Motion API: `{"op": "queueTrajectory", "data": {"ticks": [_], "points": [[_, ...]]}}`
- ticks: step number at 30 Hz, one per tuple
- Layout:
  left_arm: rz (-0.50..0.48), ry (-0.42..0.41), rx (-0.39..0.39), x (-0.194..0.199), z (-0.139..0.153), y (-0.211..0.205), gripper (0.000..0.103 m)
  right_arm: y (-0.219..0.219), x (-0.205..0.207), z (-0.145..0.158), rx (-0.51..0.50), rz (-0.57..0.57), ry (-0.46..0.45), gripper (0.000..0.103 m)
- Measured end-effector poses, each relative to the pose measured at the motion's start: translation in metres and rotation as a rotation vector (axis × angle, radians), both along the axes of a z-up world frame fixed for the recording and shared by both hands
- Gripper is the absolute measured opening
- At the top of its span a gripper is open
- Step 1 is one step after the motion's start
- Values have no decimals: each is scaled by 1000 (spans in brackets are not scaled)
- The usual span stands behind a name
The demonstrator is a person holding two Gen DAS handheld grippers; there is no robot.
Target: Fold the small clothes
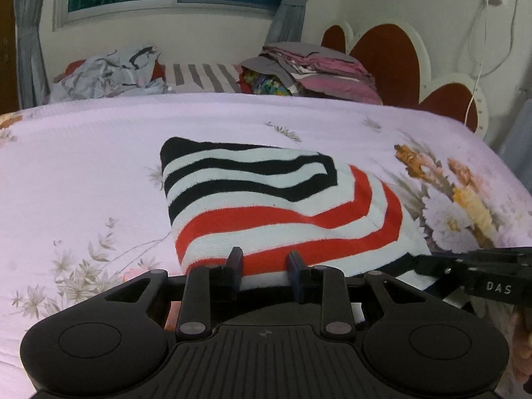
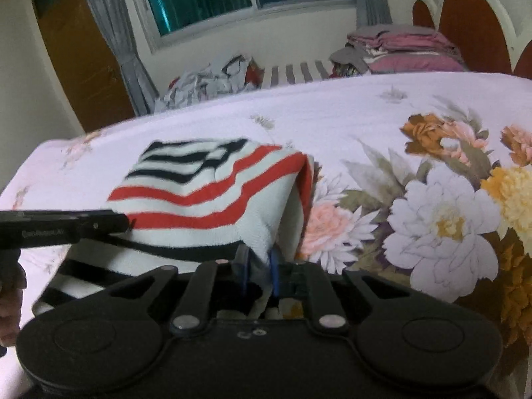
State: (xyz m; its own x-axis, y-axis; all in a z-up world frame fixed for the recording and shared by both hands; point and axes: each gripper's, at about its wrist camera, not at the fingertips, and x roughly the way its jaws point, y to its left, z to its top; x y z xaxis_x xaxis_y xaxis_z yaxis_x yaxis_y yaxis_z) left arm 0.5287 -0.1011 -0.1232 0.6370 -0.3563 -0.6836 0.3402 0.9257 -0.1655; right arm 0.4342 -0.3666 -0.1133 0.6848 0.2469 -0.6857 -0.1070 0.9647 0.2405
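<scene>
1. A bedroom: a bed under a pale lilac flower-printed bedspread (image 1: 99, 153), with a curtained window, a brown door, a crumpled grey sheet (image 1: 109, 73) at far left and a stack of folded pink and grey linens (image 1: 319, 69) further right by the red-and-white headboard.
2. The task's thing, a fluffy towel-like cloth striped black, white and red (image 1: 266, 193), lies mid-bed, doubled over with its near edge raised.
3. The left claw (image 1: 264, 266) is partly closed around that near edge; the cloth sits between its fingers, but whether the pads truly pinch it I cannot tell.
4. The right claw (image 2: 259, 266), nearly shut, grips the cloth's right near corner, the fabric bunched between blue-tinted pads.
5. Judged step: mid-fold, both near corners taken up. The next move would call for carrying both corners forward together, level, to meet the far edge, then letting go and smoothing.
</scene>
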Motion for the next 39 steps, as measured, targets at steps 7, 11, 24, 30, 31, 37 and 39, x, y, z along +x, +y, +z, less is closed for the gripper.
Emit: {"op": "queueTrajectory", "data": {"ticks": [7, 11, 24, 30, 31, 37, 39], "points": [[33, -33, -104, 19, 18, 19, 30, -33, 38, 24, 139, -71, -40, 44], [24, -8, -78, 41, 8, 15, 30, -48, 89, 4, 274, -108, 71, 40], [-46, 57, -25, 46, -11, -21, 29, -30, 101, -5, 43, -57, 50, 10], [-8, -33, -155, -10, 27, 27, 30, -13, 37, 48, 16, -1, -83, 19], [22, -39, -157, -22, 28, 39, 30, -8, 25, 51, 7, 30, -79, 19], [56, 42, -129, -70, 4, 71, 29, 39, -31, 51, -103, 236, -49, 18], [66, 102, -129, -70, -9, 68, 29, 48, -36, 39, -155, 255, -5, 15]]}}
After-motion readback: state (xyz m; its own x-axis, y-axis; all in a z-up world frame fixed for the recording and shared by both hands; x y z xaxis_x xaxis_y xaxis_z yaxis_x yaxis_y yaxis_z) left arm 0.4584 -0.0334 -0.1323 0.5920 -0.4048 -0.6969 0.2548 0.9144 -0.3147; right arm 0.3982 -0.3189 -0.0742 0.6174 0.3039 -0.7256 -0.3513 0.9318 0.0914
